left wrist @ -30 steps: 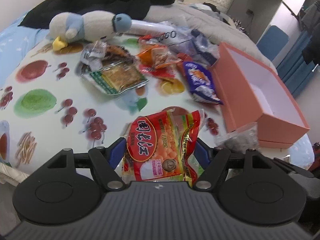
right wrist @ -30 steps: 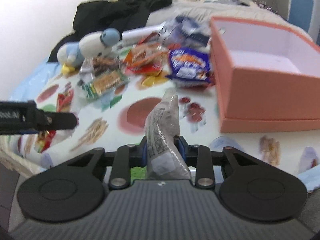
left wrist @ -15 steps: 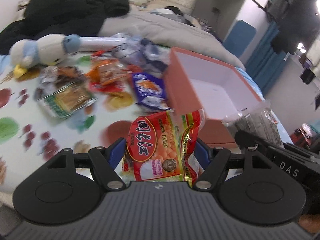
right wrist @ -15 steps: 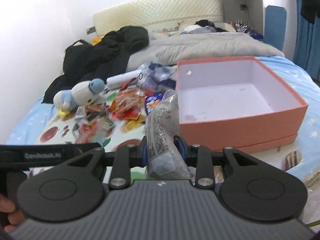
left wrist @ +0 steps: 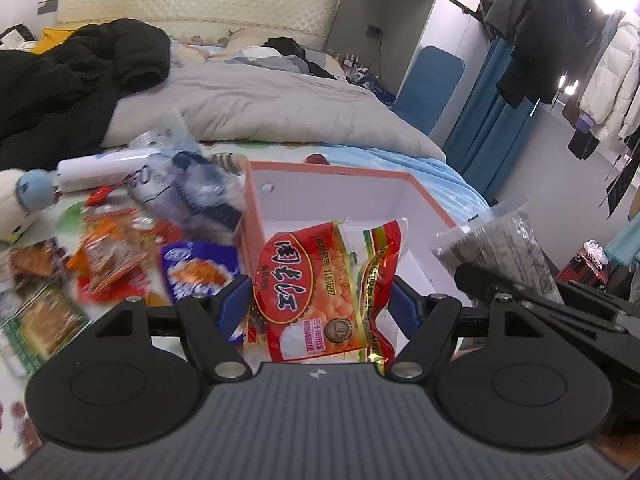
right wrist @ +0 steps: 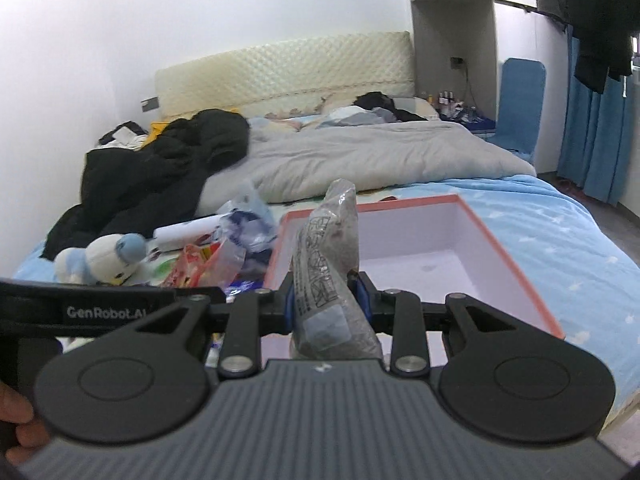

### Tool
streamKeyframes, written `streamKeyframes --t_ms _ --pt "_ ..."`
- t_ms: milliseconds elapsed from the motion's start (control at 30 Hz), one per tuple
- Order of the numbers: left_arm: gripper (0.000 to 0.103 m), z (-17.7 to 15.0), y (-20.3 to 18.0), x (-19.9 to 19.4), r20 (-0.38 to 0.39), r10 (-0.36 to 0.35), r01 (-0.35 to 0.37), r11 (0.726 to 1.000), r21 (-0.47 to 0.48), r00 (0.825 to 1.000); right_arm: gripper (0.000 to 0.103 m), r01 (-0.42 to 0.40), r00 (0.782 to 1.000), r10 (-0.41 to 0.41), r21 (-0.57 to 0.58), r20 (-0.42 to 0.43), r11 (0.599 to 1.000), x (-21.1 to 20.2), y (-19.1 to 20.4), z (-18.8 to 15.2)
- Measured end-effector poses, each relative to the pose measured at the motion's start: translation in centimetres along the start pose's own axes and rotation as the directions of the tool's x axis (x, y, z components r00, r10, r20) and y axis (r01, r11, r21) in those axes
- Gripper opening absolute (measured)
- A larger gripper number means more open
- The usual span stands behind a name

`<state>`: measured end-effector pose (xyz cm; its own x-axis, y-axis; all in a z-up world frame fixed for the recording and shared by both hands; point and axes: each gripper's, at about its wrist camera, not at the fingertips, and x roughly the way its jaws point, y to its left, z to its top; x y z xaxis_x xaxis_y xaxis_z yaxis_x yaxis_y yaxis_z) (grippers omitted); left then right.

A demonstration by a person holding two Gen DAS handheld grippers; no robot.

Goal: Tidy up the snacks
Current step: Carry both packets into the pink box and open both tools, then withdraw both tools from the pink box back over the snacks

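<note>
- Left claw pinching red snack bag across its width, held upright in front of the orange box.
- Right claw pinching clear dark-filled bag low on its body; top flops free above the pads. Same bag seen from the left wrist view at the box's right edge.
- Box open, white inside, sitting on the bed; looks empty as far as visible.
- Remaining snacks loose on the fruit-print cloth left of the box: blue-purple bag, orange packets, green-edged cracker pack. Plush toy near them, not a snack.
- Handling, judged: both bags light, soft, film-wrapped. Likely slick, crinkles under pressure. Red bag puffed, contents look like small crisp pieces, so probably crushable; better gripped at the sealed edge or lightly across the body.
- Clear bag limp, sags above the grip; mid-body pinch keeps it from folding over.
- Risk: film slipping out of pads on a fast swing; bag catching on the box rim on the way in.
- Next, judged: lower over the box interior before letting go, one at a time to avoid claw collision.
</note>
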<state>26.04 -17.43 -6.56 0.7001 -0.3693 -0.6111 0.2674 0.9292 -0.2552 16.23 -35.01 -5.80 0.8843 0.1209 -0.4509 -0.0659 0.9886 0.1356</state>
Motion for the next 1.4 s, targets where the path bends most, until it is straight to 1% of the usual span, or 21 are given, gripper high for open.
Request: streamKeyframes --t_ms 67,167,200,267,400,467,533,600,633,733,767,800,833,867,900,1000,1067,1200,1300,1400 --pt "0.077 1.1 -0.5 1.8 -0.017 0.002 -0.002 1.0 -0.007 1.0 0.033 0.005 1.0 -0.005 0.007 -0.014 1.0 1.3 -1.2 0.4" --pt "0.077 2.2 -0.9 4.6 -0.062 -0.009 0.009 1.0 -0.008 0.998 0.033 0.004 0.999 -0.003 0.033 -0.05 0.999 3.5 -3.1 0.7" --pt "0.077 2.4 -1.2 5.3 -0.078 -0.016 0.017 1.0 0.003 0.997 0.033 -0.002 0.998 0.004 0.028 -0.065 1.0 4.2 -3.5 0.6" --pt "0.077 2.3 -1.4 6.6 -0.096 -0.005 0.007 1.0 0.014 0.995 0.033 -0.021 0.995 0.023 0.021 -0.1 1.0 5.8 -4.3 0.4" --pt "0.077 2.5 -1.2 9.1 -0.134 0.016 -0.018 1.0 -0.011 0.991 0.033 -0.012 0.988 0.017 0.034 -0.153 0.999 8.4 -5.8 -0.5" --pt "0.077 2.4 -0.9 9.7 -0.141 0.034 -0.037 0.999 -0.013 0.989 0.033 -0.01 0.985 0.018 0.046 -0.173 0.999 9.2 -6.5 -1.0" --pt "0.078 2.3 -0.8 10.3 -0.146 0.038 -0.04 0.999 -0.013 0.989 0.033 -0.006 0.981 0.018 0.063 -0.192 0.998 10.1 -7.2 -1.3" --pt "0.078 2.2 -0.8 10.4 -0.135 0.034 -0.035 0.999 -0.004 0.99 0.034 -0.018 0.977 0.033 0.071 -0.21 0.997 10.8 -7.6 -1.3" --pt "0.08 2.1 -0.8 10.3 -0.127 0.042 -0.042 0.999 0.001 0.991 0.034 -0.03 0.976 0.045 0.073 -0.213 0.997 11.1 -7.8 -1.3" --pt "0.089 2.1 -0.6 9.9 -0.088 0.06 -0.062 0.998 -0.023 0.994 0.035 -0.039 0.975 0.059 0.094 -0.215 0.995 11.5 -8.1 -1.5" --pt "0.089 2.2 -0.4 9.7 -0.078 0.063 -0.066 0.997 -0.037 0.995 0.037 -0.043 0.974 0.062 0.092 -0.22 0.995 11.7 -8.3 -1.5" --pt "0.089 2.2 -0.3 9.5 -0.075 0.06 -0.064 0.997 -0.044 0.995 0.044 -0.045 0.973 0.065 0.094 -0.222 0.995 11.7 -8.5 -1.6" --pt "0.089 2.2 -0.2 9.4 -0.074 0.055 -0.058 0.997 -0.045 0.996 0.049 -0.041 0.973 0.064 0.104 -0.224 0.994 11.7 -8.8 -1.7" --pt "0.089 2.1 -0.2 9.2 -0.074 0.054 -0.057 0.998 -0.041 0.996 0.057 -0.034 0.972 0.059 0.112 -0.226 0.993 11.7 -9.0 -1.6" --pt "0.089 2.1 -0.4 8.9 -0.072 0.056 -0.059 0.998 -0.035 0.996 0.062 -0.031 0.973 0.056 0.113 -0.224 0.993 11.6 -9.2 -1.6" --pt "0.089 2.0 -0.8 7.7 -0.05 0.065 -0.066 0.998 -0.017 0.997 0.062 -0.032 0.975 0.054 0.107 -0.215 0.994 10.9 -9.3 -1.4" --pt "0.089 2.0 -1.2 6.6 -0.035 0.059 -0.06 0.998 -0.006 0.998 0.062 -0.04 0.977 0.062 0.113 -0.203 0.993 10.2 -9.3 -1.2" --pt "0.089 1.7 -1.7 3.7 0.008 0.055 -0.055 0.998 0.019 0.998 0.062 -0.047 0.983 0.068 0.123 -0.168 0.991 7.9 -8.8 -1.1" --pt "0.089 1.1 -1.8 1.4 0.032 0.051 -0.052 0.998 0.026 0.998 0.062 -0.054 0.989 0.07 0.116 -0.132 0.992 5.7 -8.0 -1.1" --pt "0.089 0.5 -1.9 -1.0 0.058 0.064 -0.067 0.997 0.046 0.996 0.062 -0.051 0.993 0.061 0.099 -0.102 0.994 3.8 -6.5 -1.1"
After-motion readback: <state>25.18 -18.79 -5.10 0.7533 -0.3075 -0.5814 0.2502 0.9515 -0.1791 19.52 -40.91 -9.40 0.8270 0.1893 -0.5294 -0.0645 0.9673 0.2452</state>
